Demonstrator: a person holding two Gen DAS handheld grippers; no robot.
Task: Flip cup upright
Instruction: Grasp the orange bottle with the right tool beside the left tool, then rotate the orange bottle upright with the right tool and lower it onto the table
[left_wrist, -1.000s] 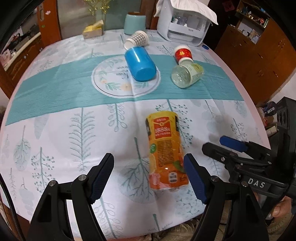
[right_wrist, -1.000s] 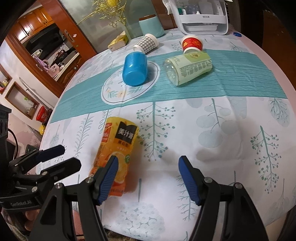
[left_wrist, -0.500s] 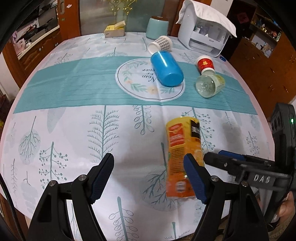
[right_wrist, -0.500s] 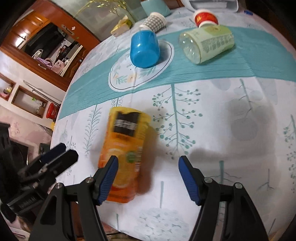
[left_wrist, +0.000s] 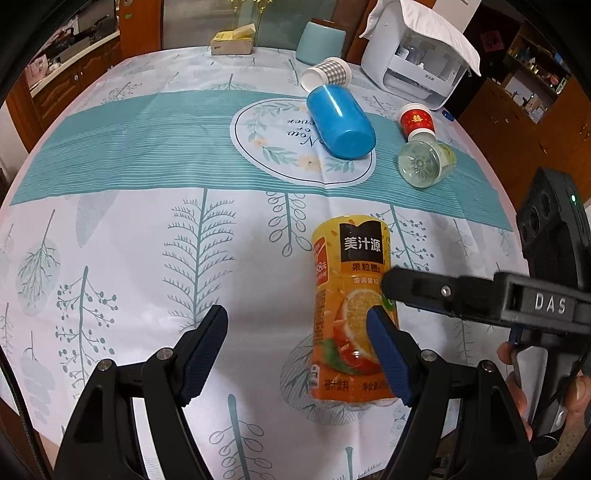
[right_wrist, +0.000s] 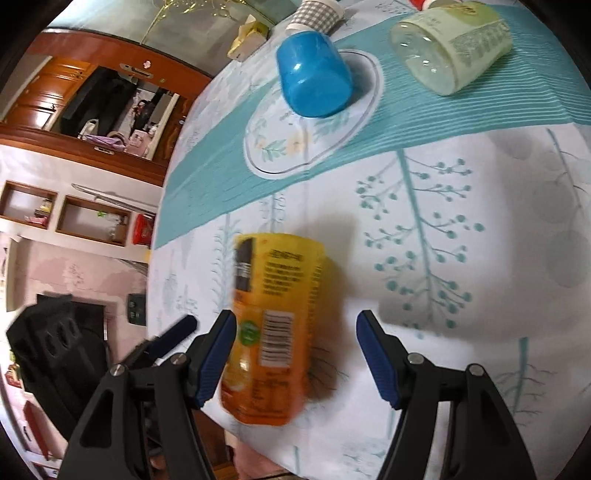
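Orange cup (right_wrist: 269, 328) on its side between right gripper (right_wrist: 295, 354) fingers (apart).

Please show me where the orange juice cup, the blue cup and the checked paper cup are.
orange juice cup (left_wrist: 351, 314): left wrist view, middle of its label.
blue cup (left_wrist: 340, 125): left wrist view, its side wall.
checked paper cup (left_wrist: 330, 73): left wrist view, its checked side.

Home dining room: tablecloth (left_wrist: 147, 229) on round table, wooden cabinets (left_wrist: 517, 122), tissue box (left_wrist: 232, 42), countertop appliance (left_wrist: 417, 59).
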